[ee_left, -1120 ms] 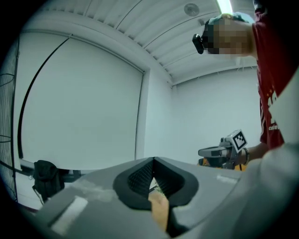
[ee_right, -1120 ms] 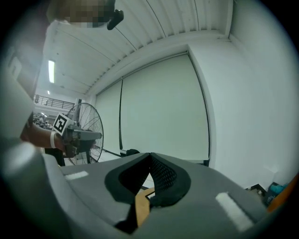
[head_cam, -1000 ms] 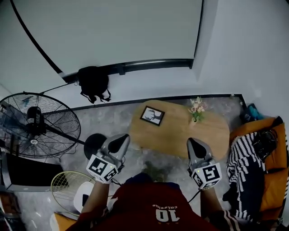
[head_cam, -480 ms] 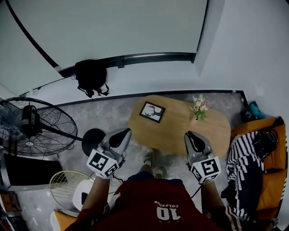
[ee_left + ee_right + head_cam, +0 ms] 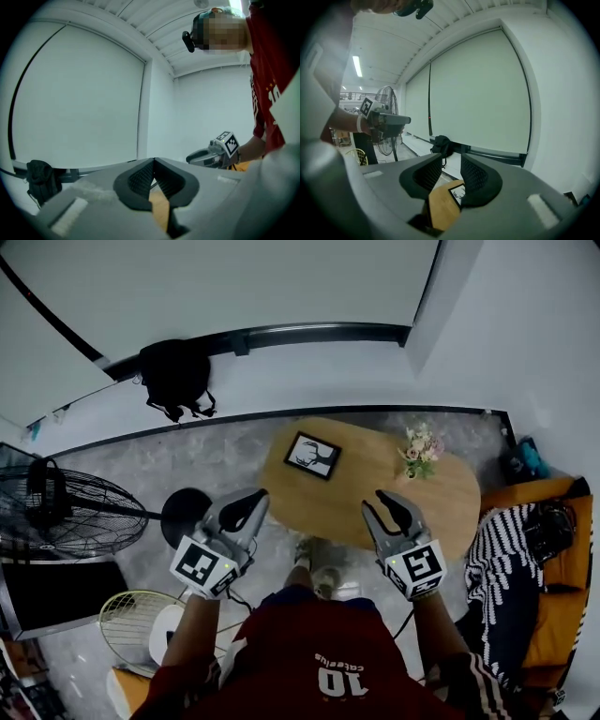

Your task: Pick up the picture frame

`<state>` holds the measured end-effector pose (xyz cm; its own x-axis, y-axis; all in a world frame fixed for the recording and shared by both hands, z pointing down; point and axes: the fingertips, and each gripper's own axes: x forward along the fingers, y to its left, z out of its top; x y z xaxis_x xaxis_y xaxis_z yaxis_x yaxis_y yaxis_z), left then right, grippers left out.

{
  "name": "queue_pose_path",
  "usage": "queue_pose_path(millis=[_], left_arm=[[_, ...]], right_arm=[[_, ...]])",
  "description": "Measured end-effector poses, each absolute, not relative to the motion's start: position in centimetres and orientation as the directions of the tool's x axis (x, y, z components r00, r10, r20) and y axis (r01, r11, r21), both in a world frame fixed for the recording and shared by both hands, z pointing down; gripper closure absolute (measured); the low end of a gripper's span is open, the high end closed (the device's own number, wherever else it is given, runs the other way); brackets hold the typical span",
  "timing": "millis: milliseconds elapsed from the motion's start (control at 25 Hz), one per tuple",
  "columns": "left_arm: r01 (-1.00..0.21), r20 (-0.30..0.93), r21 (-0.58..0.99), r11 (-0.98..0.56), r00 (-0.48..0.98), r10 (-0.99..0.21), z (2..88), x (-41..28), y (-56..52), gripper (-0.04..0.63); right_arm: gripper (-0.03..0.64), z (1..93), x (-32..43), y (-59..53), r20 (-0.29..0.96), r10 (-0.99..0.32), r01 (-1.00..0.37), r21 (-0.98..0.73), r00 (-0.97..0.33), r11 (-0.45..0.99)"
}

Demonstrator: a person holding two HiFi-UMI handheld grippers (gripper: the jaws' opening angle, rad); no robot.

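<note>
The picture frame, black-edged with a white deer print, lies flat on the left end of the oval wooden table. It also shows between the right jaws in the right gripper view, picture frame, still well ahead of them. My right gripper hovers over the table's near edge. Its jaws are opening and nothing is between them. My left gripper hangs over the floor left of the table with its tips together, empty.
A small vase of flowers stands on the table's right part. A floor fan and its round base are at the left, a black bag by the wall, striped cloth on an orange seat at the right.
Both grippers have come forward and down toward the table. The right gripper's jaws, shut before, now stand apart. The person has stepped closer.
</note>
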<state>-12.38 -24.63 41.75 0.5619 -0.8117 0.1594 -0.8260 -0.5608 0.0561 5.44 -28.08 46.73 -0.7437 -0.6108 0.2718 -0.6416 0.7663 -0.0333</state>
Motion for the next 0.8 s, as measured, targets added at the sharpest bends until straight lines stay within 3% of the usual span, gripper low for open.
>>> queue_pose_path(millis=[800], left_arm=[[-0.786,0.230,0.138,-0.602,0.617,-0.753,49.2,-15.1,-31.9,0.594]], right_arm=[[0.494,65.8,-1.9,-35.9,0.451,-0.486,-0.577,-0.083,-0.749,0.812]])
